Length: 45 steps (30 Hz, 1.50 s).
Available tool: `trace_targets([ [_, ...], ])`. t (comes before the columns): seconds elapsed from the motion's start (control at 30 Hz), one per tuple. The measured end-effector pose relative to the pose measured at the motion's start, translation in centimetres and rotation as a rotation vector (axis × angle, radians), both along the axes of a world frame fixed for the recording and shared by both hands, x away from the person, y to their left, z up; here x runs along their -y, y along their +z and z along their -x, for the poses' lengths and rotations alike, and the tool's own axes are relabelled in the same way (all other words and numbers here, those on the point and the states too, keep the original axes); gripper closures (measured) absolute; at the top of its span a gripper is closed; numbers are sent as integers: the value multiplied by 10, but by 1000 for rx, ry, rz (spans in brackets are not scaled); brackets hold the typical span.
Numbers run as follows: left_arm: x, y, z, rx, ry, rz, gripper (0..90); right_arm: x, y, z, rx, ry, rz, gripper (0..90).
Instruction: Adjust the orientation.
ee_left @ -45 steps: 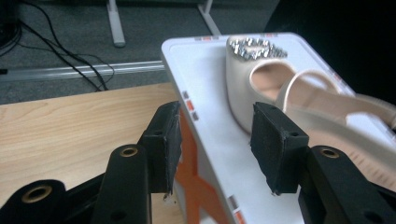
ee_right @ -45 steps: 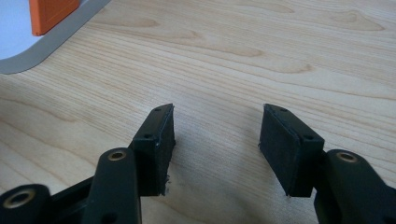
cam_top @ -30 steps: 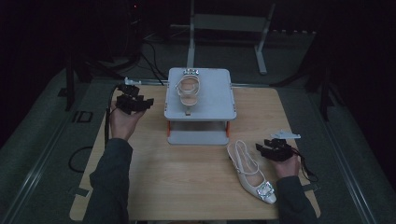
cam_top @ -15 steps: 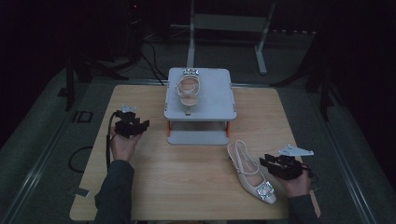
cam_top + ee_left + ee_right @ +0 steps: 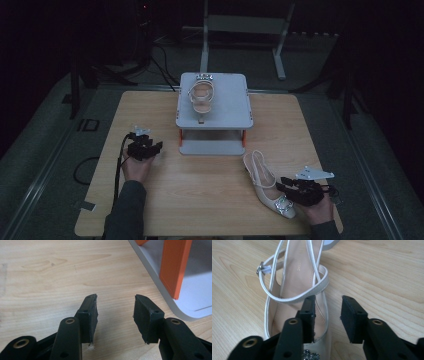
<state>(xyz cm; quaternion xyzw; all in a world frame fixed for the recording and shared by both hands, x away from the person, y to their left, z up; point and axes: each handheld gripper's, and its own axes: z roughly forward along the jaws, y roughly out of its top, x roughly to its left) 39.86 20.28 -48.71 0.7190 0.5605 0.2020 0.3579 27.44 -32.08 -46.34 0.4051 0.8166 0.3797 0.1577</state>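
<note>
Right gripper (image 5: pixel 327 320) jaws just closing around the shoe's (image 5: pixel 267 187) side edge, not yet clamped; grip is being set. Left gripper (image 5: pixel 144 149) lowered, open, empty.

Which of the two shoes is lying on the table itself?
The shoe beside the right claw; the other shoe rests on the grey stand.
</note>
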Motion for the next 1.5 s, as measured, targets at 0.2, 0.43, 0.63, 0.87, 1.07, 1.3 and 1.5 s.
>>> trace_targets([
  [0.2, 4, -14, 2, -14, -6, 6, 536, -5, -6, 0, -8, 8, 70, 755],
  [0.43, 6, -19, 6, 13, -9, 28, 524, -8, -5, -13, -4, 62, 84, 873],
  [0.63, 5, -20, 6, 20, -9, 39, 521, -15, -5, -27, 17, 130, 101, 872],
  [0.87, 2, -20, 5, 16, -10, 72, 518, -37, -5, -55, 39, 190, 117, 849],
  [1.07, 0, -21, 4, 14, -12, 93, 513, -50, -4, -72, 44, 199, 116, 822],
  [1.3, -1, -21, 4, 10, -16, 103, 509, -71, 1, -90, 60, 201, 127, 609],
  [1.5, -2, -21, 4, 9, -21, 115, 505, -61, 10, -74, 82, 166, 103, 439],
])
